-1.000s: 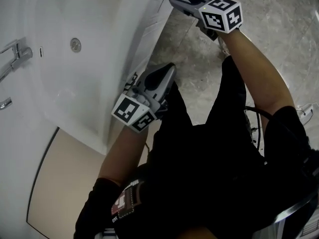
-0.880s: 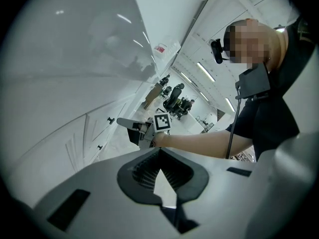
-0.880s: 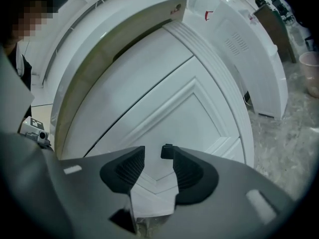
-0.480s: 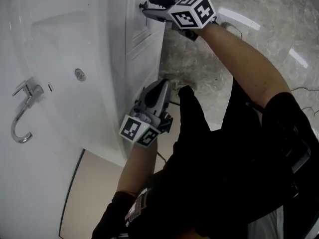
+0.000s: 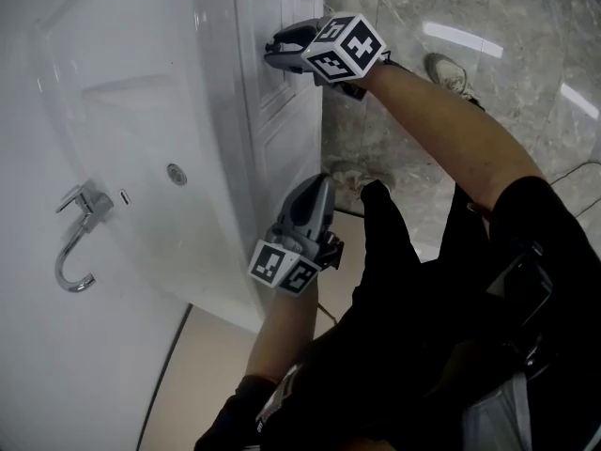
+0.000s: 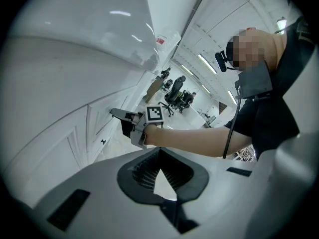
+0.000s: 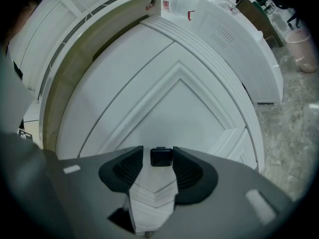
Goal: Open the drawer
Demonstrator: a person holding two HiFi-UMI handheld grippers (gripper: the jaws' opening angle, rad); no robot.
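The white drawer front (image 7: 169, 103) fills the right gripper view, and its small black knob (image 7: 161, 157) sits between the two pads. My right gripper (image 7: 160, 158) is open around the knob; its jaws have just been opening, and a thin gap shows on each side. In the head view the right gripper (image 5: 274, 51) meets the upper panel of the white cabinet (image 5: 282, 148). My left gripper (image 5: 315, 186) hangs lower beside the cabinet, apart from it. Its jaws are shut with nothing in them (image 6: 159, 152). The left gripper view also shows the right gripper (image 6: 117, 114) at the cabinet.
A white basin (image 5: 141, 111) with a chrome tap (image 5: 75, 238) tops the cabinet on the left. Grey marble floor (image 5: 507, 17) lies to the right, with a shoe (image 5: 449, 69) on it. A second black knob (image 6: 103, 142) sits lower on the cabinet. A pink bin (image 7: 301, 41) stands beyond.
The right gripper has come in from the cabinet's corner onto the front panel, and the knob now stands between its jaws. The left gripper has sunk a little beside the cabinet.
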